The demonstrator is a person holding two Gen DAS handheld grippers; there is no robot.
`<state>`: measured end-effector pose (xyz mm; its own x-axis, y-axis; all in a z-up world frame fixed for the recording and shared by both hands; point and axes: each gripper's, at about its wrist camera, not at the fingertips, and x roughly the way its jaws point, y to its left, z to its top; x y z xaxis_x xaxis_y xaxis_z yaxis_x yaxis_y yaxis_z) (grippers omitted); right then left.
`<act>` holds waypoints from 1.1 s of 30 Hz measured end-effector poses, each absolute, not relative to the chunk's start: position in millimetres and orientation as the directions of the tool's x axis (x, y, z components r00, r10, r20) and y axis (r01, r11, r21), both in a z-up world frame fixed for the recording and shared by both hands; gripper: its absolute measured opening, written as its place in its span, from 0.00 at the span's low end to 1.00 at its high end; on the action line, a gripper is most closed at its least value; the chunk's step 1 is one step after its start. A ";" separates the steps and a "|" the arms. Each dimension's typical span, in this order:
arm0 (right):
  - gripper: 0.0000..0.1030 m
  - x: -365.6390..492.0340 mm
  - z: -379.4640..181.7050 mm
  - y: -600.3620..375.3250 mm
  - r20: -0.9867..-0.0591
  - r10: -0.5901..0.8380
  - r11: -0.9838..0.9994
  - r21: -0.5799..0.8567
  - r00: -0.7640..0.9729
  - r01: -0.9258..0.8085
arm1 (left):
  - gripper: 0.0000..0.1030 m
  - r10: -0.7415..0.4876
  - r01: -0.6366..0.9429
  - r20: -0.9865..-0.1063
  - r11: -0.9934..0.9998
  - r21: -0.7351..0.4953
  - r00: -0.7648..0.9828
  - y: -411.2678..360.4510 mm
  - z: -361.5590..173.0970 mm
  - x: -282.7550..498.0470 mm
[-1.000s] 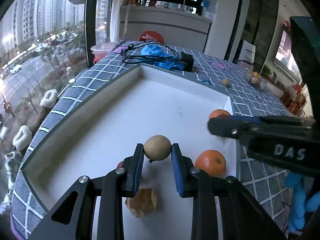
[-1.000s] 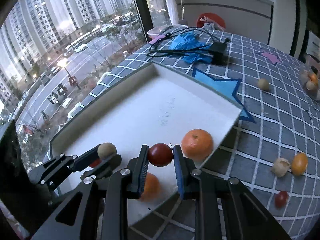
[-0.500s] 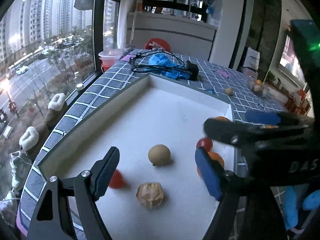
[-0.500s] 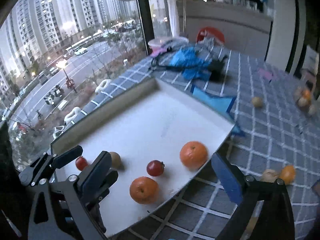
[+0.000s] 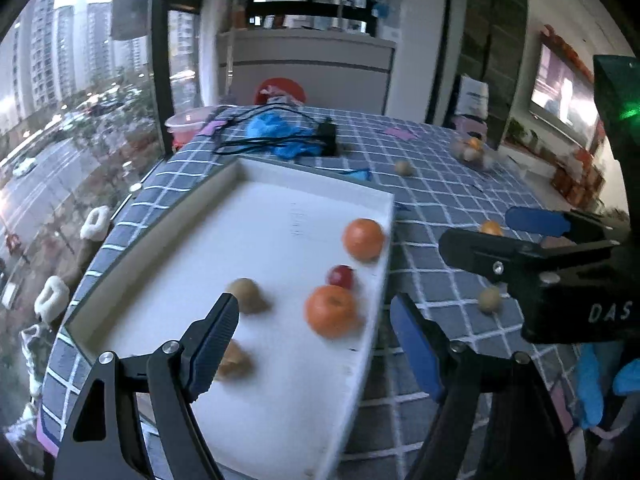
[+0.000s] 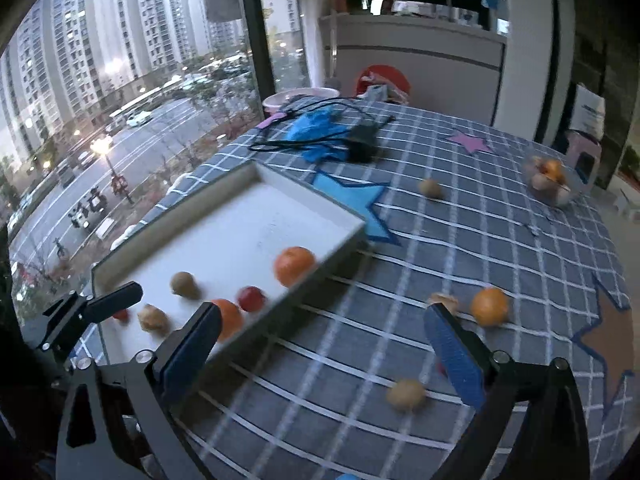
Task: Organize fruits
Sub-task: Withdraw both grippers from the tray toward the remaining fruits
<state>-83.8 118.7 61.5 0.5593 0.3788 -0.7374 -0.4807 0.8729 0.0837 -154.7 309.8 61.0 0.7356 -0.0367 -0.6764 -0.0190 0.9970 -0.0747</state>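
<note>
Left wrist view: the left gripper [image 5: 316, 332] is held with its jaws wide apart and empty above the white tray [image 5: 288, 408]. Inside the tray a brown longan [image 5: 245, 289], a dark red fruit [image 5: 341, 276] and two oranges, one near [image 5: 331, 311] and one farther back [image 5: 363, 239], are seen. To the right, over the checked tablecloth [image 6: 500, 240], the right gripper [image 6: 320, 344] is likewise spread open and empty; a loose orange [image 6: 489, 306] and a tan fruit [image 6: 405, 394] are seen on the cloth.
</note>
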 end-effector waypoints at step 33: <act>0.99 -90.1 -17.5 -40.9 -0.821 0.128 0.975 0.000 0.557 -0.223 | 0.79 -0.096 0.213 -0.800 0.976 0.041 0.593 165.5 21.4 -108.1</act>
<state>-90.1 -40.9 -17.5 0.5568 0.1277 -0.8208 -0.2230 0.9748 0.0005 -108.1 165.5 21.4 0.5926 -0.0958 -0.7998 0.2129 0.9762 0.0409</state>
